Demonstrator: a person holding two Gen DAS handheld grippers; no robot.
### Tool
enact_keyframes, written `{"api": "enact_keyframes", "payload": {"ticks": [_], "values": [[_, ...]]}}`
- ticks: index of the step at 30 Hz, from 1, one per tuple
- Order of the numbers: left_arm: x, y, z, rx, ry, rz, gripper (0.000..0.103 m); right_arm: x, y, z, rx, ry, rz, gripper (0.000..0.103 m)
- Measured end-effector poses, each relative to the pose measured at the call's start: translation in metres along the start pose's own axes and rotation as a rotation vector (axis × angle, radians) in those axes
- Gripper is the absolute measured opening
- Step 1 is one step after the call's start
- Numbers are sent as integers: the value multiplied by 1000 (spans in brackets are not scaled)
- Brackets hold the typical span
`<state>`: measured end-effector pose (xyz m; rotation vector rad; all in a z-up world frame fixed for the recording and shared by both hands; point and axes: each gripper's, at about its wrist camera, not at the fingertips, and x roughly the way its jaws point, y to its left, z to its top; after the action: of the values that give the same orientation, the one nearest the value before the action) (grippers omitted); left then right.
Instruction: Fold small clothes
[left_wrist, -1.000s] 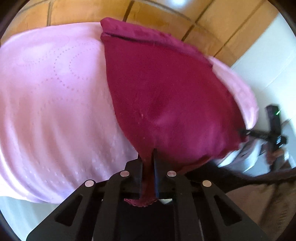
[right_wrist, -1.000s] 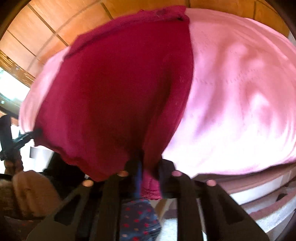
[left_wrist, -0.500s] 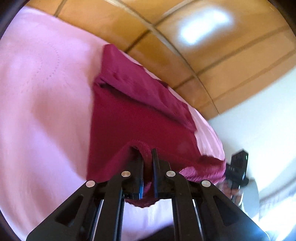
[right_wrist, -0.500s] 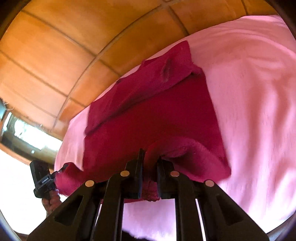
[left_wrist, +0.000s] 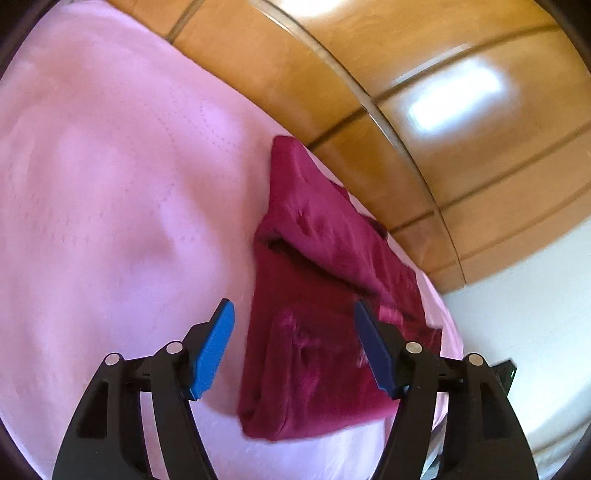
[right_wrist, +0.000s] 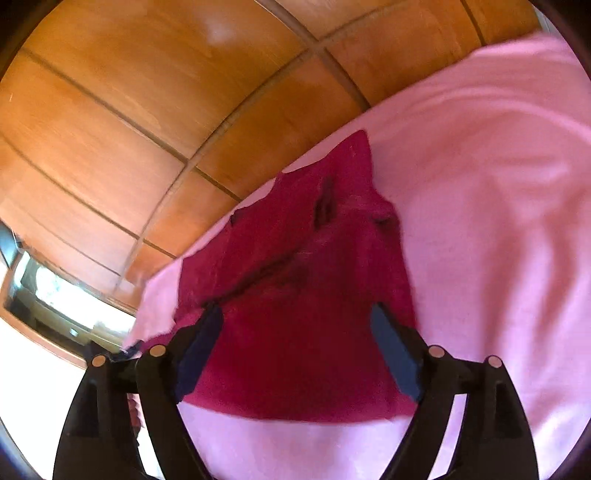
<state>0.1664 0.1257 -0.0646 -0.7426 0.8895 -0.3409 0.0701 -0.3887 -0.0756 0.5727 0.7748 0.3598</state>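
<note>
A dark red garment (left_wrist: 317, 314) lies folded over on itself on the pink bedspread (left_wrist: 110, 184), its near edge doubled up. My left gripper (left_wrist: 293, 347) is open and empty, its jaws spread just above the garment's near left part. In the right wrist view the same garment (right_wrist: 306, 295) lies on the pink bedspread (right_wrist: 498, 184). My right gripper (right_wrist: 299, 350) is open and empty, its jaws spread over the garment's near edge.
A glossy wooden headboard (left_wrist: 406, 92) runs along the far side of the bed and shows in the right wrist view too (right_wrist: 147, 110). A white wall (left_wrist: 535, 314) is at the right. A bright window (right_wrist: 55, 295) is at the left.
Both grippers carried the garment's near edge forward over the rest, then opened and let it go. The garment now lies folded on the bed.
</note>
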Motion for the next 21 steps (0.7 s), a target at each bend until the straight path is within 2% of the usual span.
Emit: {"api": "enact_keyframes", "payload": {"ticks": [5, 6, 7, 8, 10, 11, 12, 15, 21], "values": [[1, 2, -38, 117, 74, 2, 66, 6, -10, -31, -104, 55, -176, 81], [4, 2, -45, 129, 92, 2, 66, 12, -13, -35, -109, 69, -194, 72], [8, 1, -52, 146, 113, 6, 66, 20, -15, -38, -107, 85, -206, 57], [11, 0, -57, 159, 122, 13, 66, 26, -16, -37, -103, 91, -209, 50], [15, -5, -62, 193, 132, 36, 47, 30, -12, -40, -107, 69, -231, 38], [16, -6, -62, 198, 141, 45, 29, 30, -9, -39, -103, 67, -226, 35], [17, -7, -62, 195, 147, 44, 25, 28, -6, -38, -105, 62, -227, 32], [10, -17, -67, 244, 134, 52, 20, 20, 0, -42, -129, 52, -226, 27], [-11, -17, -81, 232, 132, 11, 17, -14, 7, -63, -115, 63, -172, 23]]}}
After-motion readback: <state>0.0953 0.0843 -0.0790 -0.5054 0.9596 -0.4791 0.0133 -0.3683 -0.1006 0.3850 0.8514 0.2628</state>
